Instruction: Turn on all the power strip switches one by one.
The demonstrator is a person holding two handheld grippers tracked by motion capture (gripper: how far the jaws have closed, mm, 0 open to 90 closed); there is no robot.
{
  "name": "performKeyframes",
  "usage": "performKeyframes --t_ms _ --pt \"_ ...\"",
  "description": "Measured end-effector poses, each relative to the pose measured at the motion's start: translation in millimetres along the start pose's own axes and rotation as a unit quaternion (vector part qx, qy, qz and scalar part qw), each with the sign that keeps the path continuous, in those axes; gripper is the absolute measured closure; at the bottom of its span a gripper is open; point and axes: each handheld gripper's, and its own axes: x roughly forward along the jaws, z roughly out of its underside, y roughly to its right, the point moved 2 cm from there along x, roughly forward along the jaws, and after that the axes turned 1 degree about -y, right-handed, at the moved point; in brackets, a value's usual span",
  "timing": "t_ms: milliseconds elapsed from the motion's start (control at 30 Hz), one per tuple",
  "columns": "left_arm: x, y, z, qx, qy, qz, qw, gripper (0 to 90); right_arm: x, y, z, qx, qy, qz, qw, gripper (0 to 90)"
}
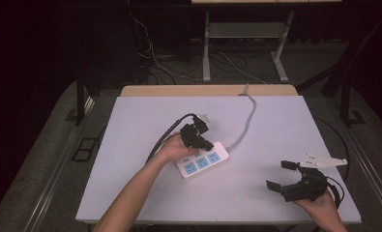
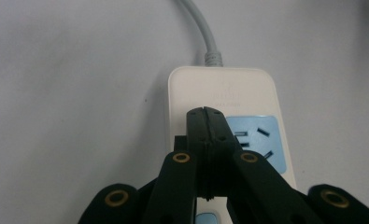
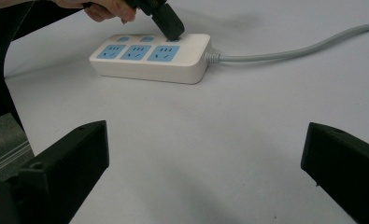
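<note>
The right tongs [image 1: 279,175] sit nearest the camera at the table's near right corner, held in the person's right hand [image 1: 324,205], jaws spread wide with nothing between them; in the right gripper view the two black jaws stand far apart over bare table surface. The table [image 1: 130,188] is a broad pale sheet with a wooden edge showing at its far side. On its middle lies a white power strip [image 1: 203,163] with three blue sockets, set at a slant, its grey cord [image 1: 246,121] running from its far end toward the table's far edge. The left tongs [image 1: 205,144], gripped in the person's left hand [image 1: 174,151], point down onto the cord end of the strip; in the left gripper view the jaws are pressed together with nothing between them, their tip over the strip's top by the last blue socket [image 2: 261,140]
</note>
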Motion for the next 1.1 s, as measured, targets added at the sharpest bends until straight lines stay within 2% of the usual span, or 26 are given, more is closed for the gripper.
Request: performKeyframes --t_ms 267,333,467,733,1100 --pt "-0.2 -1.3 -0.1 -0.003 0.001 0.004 1.0000 90.0 -0.6 0.8 0.3 0.000 0.001 0.000 1.0000 1.0" --pt "-0.4 -2.8 0.3 -0.011 0.003 0.010 0.9999 90.0 -0.8 1.1 0.3 0.001 0.001 0.001 1.0000 1.0" --pt "0.1 -3.4 -1.7 -0.015 0.011 0.007 0.9998 89.8 -0.5 1.6 0.5 0.002 0.001 0.001 1.0000 0.9" --pt "2.4 -2.3 -4.1 -0.011 0.012 0.005 0.9999 89.7 -1.0 2.3 0.9 0.003 0.002 0.002 1.0000 1.0" --pt "-14.9 -7.4 -4.5 -0.019 0.041 -0.005 0.9990 89.5 -0.8 2.5 0.9 0.003 0.000 0.002 1.0000 0.9"
